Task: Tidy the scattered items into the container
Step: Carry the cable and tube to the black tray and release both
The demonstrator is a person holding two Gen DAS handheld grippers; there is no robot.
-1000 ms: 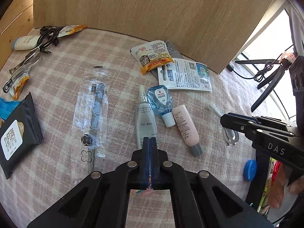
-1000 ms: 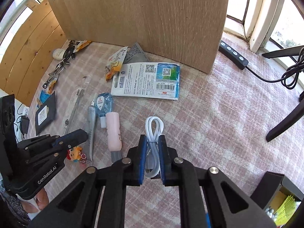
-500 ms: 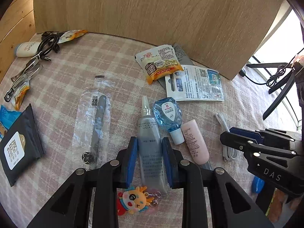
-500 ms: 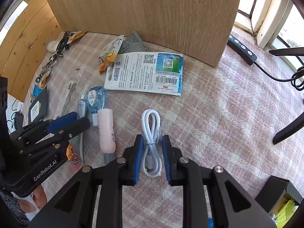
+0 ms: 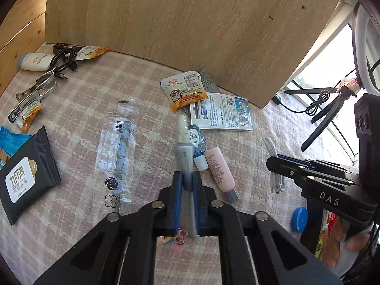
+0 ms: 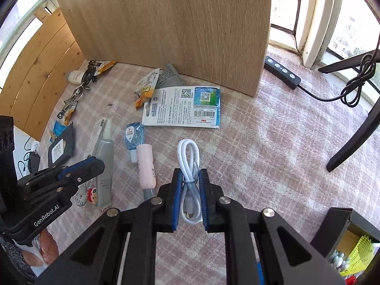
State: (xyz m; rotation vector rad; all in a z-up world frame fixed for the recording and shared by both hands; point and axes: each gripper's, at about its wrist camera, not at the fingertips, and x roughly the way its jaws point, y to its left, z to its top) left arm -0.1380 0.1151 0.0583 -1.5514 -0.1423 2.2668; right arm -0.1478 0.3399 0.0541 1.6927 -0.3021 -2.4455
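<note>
My left gripper (image 5: 187,178) has its jaws closing on the lower half of a grey tube (image 5: 182,152), and the blue pads press its sides. The tube's white nozzle points away from me over the pink checked cloth. In the right wrist view the left gripper (image 6: 93,163) sits at the left with the grey tube (image 6: 104,156) sticking out of it. My right gripper (image 6: 190,173) is closing on a coiled white cable (image 6: 188,152), pads against the coil, its loop ahead of the tips. The black container (image 6: 337,223) stands at the bottom right.
A pink tube (image 5: 218,168), a small blue bottle (image 5: 196,140), a bagged toothbrush (image 5: 118,152), a black wipes pack (image 5: 23,178), a snack packet (image 5: 185,90) and a printed card (image 5: 223,111) lie on the cloth. A wooden board (image 6: 190,28) stands behind. A doll keychain (image 6: 92,194) lies under the left gripper.
The left jaws were shut and empty, opened astride the grey tube, then closed on it and rose. The right jaws loosened around the white cable and closed on it again.
</note>
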